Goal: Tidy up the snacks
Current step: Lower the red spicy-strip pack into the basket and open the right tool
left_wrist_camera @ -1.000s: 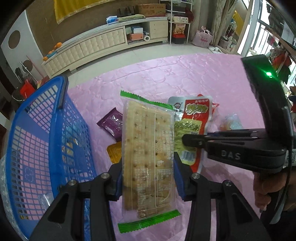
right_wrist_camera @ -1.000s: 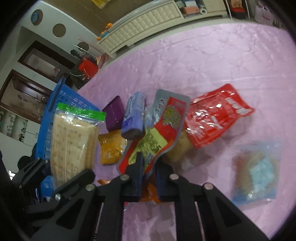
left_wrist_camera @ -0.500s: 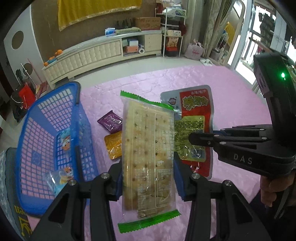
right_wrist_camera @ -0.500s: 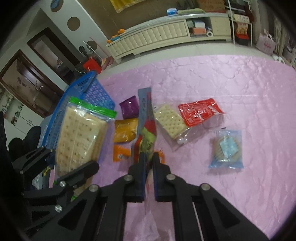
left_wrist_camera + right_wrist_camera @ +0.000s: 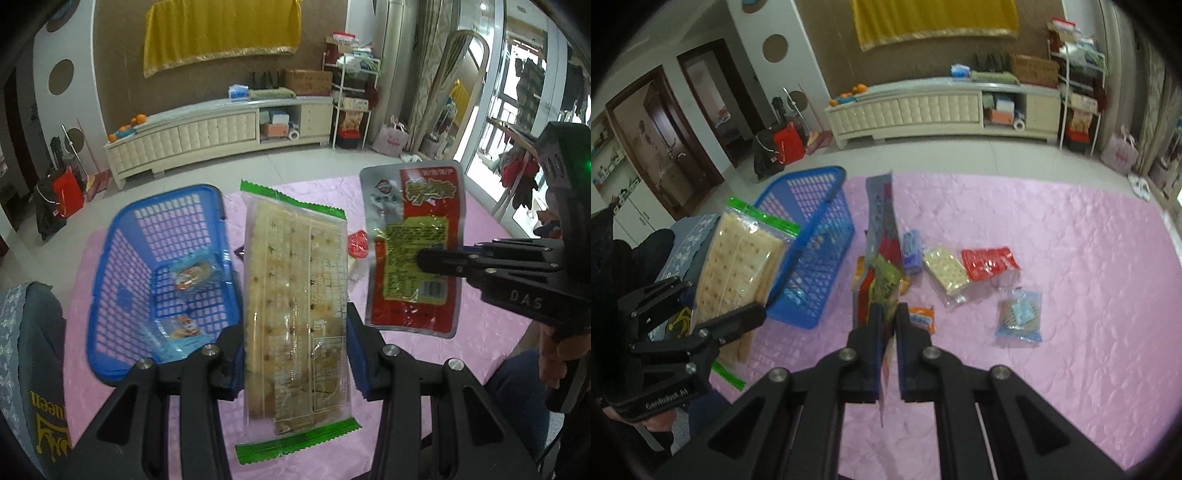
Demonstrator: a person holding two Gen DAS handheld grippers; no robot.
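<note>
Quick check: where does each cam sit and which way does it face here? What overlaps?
Left wrist: on the left gripper, angled down at its cracker pack and blue basket; right gripper and a hand show.
Right wrist: on the right gripper, angled down at the pink mat; left gripper enters lower left.
Shared: basket, cracker pack, red pouch.

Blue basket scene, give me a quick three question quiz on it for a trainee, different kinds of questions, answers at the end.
1. True or false: the blue basket already has small packets inside.
2. Which snack does the left claw hold? A) the cracker pack with green ends B) a blue biscuit bag C) an orange packet
3. Fill in: the right claw is clamped on the flat ____ and silver pouch.

Key
1. True: two pale blue packets lie in it.
2. A
3. red
</note>
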